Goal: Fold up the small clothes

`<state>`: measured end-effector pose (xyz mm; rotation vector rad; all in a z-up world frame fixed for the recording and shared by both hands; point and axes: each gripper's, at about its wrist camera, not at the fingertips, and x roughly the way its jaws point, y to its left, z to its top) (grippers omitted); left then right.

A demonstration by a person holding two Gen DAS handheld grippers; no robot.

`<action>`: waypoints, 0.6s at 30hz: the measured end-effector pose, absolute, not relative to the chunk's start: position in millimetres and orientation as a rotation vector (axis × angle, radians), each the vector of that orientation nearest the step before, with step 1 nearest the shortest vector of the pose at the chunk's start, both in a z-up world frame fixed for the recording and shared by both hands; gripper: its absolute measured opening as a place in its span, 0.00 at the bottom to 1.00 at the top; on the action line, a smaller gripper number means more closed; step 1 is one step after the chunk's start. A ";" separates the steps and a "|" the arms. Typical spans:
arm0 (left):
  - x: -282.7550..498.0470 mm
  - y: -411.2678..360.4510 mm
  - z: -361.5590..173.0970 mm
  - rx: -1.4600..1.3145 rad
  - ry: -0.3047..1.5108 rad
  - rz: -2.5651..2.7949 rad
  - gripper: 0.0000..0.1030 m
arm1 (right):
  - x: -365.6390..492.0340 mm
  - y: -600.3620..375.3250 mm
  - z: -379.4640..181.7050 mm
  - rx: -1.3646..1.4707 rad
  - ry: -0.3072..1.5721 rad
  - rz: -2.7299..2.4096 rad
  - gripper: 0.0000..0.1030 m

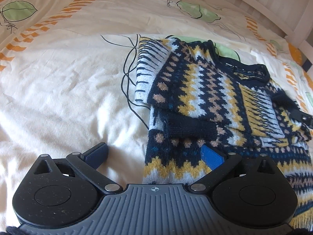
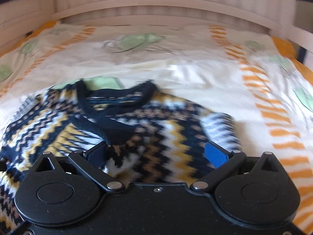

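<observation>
A small knitted sweater (image 1: 205, 98) with navy, yellow, white and tan zigzag bands lies on the bed, both sleeves folded in over its chest. My left gripper (image 1: 154, 154) is open, its jaws straddling the sweater's lower left edge, one blue pad (image 1: 212, 158) over the knit and the other (image 1: 97, 152) over the sheet. My right gripper (image 2: 156, 152) is open and low over the sweater (image 2: 137, 121) near its right shoulder. The right wrist view is motion-blurred. The tip of the right gripper (image 1: 305, 117) shows at the right edge of the left wrist view.
The bed is covered by a cream duvet (image 1: 58, 90) with green leaf prints and orange stripes. A white slatted bed frame (image 2: 156, 5) runs along the far side. The bed's edge lies to the right (image 1: 301, 54).
</observation>
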<state>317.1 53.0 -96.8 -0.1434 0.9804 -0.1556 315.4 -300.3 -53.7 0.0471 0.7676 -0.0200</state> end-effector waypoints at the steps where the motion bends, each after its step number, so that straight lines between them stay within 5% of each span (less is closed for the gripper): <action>1: 317.2 52.5 -96.8 -0.142 0.980 -0.155 0.99 | 312.6 -306.7 -53.7 0.060 0.771 -0.032 1.00; 18: 318.2 52.4 -97.5 -0.144 0.982 -0.150 0.99 | 302.4 -346.2 -73.6 0.348 0.745 0.088 0.97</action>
